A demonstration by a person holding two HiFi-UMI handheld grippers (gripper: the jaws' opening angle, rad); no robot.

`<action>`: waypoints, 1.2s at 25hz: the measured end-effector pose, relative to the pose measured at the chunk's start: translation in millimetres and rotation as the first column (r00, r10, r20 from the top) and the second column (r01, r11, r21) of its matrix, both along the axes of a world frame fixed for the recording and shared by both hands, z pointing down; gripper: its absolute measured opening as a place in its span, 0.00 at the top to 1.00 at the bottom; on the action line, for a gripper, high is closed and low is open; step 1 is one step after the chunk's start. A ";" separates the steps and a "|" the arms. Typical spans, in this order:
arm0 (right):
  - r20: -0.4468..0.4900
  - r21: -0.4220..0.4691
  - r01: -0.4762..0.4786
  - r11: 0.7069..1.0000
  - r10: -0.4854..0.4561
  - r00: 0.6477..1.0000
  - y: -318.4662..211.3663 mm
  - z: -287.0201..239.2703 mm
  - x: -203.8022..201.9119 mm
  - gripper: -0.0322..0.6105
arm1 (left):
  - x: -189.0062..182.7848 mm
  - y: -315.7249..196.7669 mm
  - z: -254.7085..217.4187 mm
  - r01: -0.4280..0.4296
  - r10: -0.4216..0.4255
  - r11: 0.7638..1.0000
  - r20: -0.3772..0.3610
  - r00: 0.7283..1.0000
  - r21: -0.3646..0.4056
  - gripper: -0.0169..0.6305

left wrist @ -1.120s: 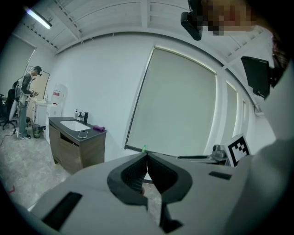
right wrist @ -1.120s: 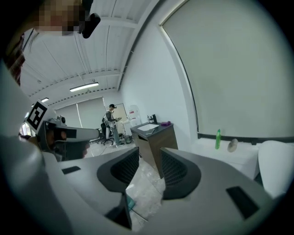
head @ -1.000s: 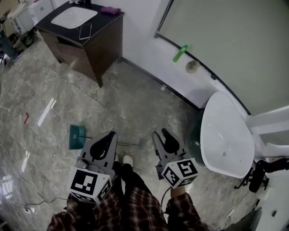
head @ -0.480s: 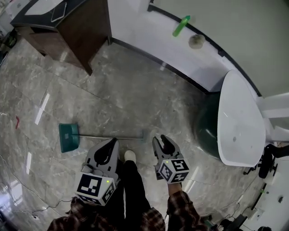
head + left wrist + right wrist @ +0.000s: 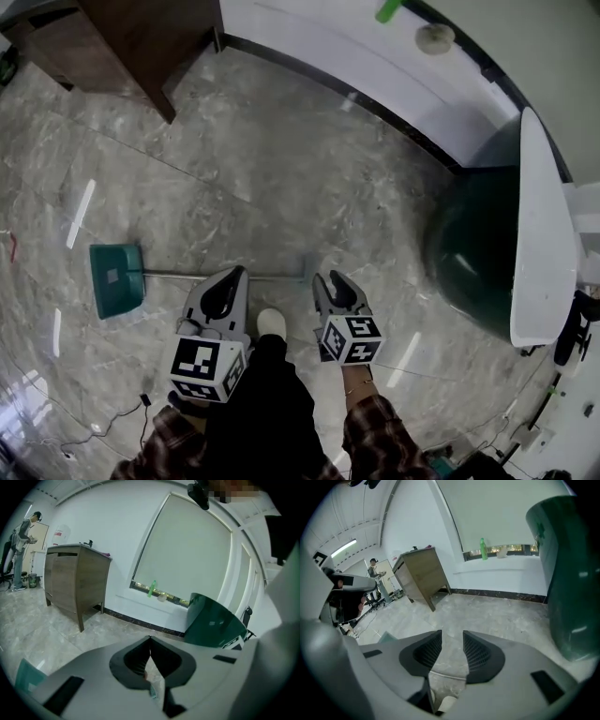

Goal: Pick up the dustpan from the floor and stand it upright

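Note:
A teal dustpan (image 5: 116, 278) lies flat on the marble floor at the left, its thin metal handle (image 5: 187, 275) running right, level with my grippers' tips. The left gripper (image 5: 236, 274) hovers over the handle's middle; its jaws meet at the tips, with nothing between them. The right gripper (image 5: 333, 281) is just past the handle's right end, jaws apart and empty. In the right gripper view the handle (image 5: 445, 677) shows low through the gap of that gripper (image 5: 452, 637). The dustpan (image 5: 26, 677) appears at the lower left of the left gripper view, behind the left gripper (image 5: 150, 641).
A dark wooden cabinet (image 5: 141, 37) stands at the back left. A green bin (image 5: 473, 258) with a white lid (image 5: 544, 225) is at the right. A green bottle (image 5: 389, 9) rests on the window sill. My shoe (image 5: 270, 323) shows between the grippers. A cable (image 5: 112, 417) lies on the floor.
The view has tilted down and closed in on the floor. Both grippers now sit nearer the handle; the dustpan itself has not moved.

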State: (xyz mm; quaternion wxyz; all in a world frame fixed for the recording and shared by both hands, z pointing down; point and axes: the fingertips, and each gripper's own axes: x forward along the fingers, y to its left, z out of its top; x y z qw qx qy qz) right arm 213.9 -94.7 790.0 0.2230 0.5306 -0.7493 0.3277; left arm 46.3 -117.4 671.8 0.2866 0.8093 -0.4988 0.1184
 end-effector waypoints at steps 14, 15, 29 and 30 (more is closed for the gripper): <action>-0.073 -0.097 -0.002 0.995 -0.005 0.997 11.5 240.7 26.5 0.75 | 25.6 -51.0 204.5 -0.067 0.065 0.996 0.036 0.997 0.056 0.96; -0.080 -0.109 -0.003 0.994 -0.006 0.997 11.5 258.2 29.8 0.75 | 25.8 -52.2 215.7 -0.066 0.064 0.996 0.033 0.997 0.056 0.96; -0.156 -0.252 -0.077 0.965 0.038 0.987 17.1 410.4 55.1 0.75 | 16.0 -49.4 304.2 -0.100 0.096 0.993 0.054 0.994 0.060 0.96; -0.165 -0.262 -0.090 0.961 0.047 0.985 18.5 417.0 57.2 0.75 | 14.9 -48.8 305.5 -0.097 0.094 0.993 0.053 0.994 0.060 0.96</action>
